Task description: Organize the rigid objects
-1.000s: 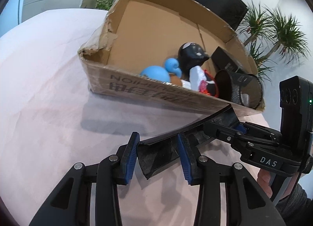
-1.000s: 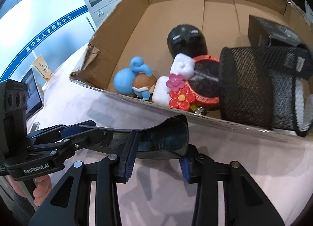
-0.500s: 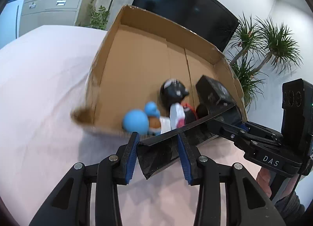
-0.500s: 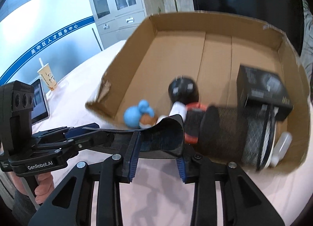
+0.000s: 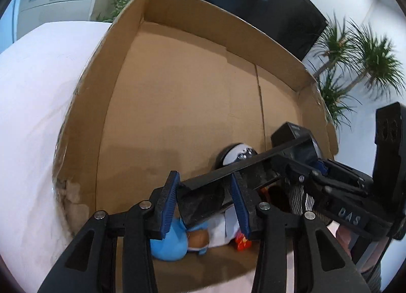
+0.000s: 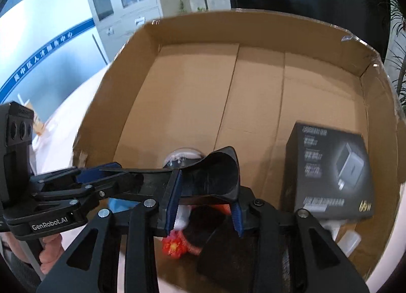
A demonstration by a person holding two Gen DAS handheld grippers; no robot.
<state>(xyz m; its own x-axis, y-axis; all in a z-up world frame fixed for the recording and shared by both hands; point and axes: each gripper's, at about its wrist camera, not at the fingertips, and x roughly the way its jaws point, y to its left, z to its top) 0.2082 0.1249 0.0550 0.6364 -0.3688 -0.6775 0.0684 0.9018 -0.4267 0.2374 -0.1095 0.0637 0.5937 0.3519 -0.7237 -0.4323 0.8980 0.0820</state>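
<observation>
Above the cardboard box (image 6: 192,105) we carry a long black tray-like piece (image 5: 203,191) between both grippers. The left gripper (image 5: 204,206) has one end between its blue pads, the right gripper (image 6: 203,200) the flared end; both sets of jaws are easing open with the piece between them. Already inside lie a blue turtle figure (image 5: 168,244), a red flower toy (image 6: 173,244), a black product carton (image 6: 330,173) and a round black-and-white toy (image 5: 236,154). We judge this piece remains to be set on the bare floor.
</observation>
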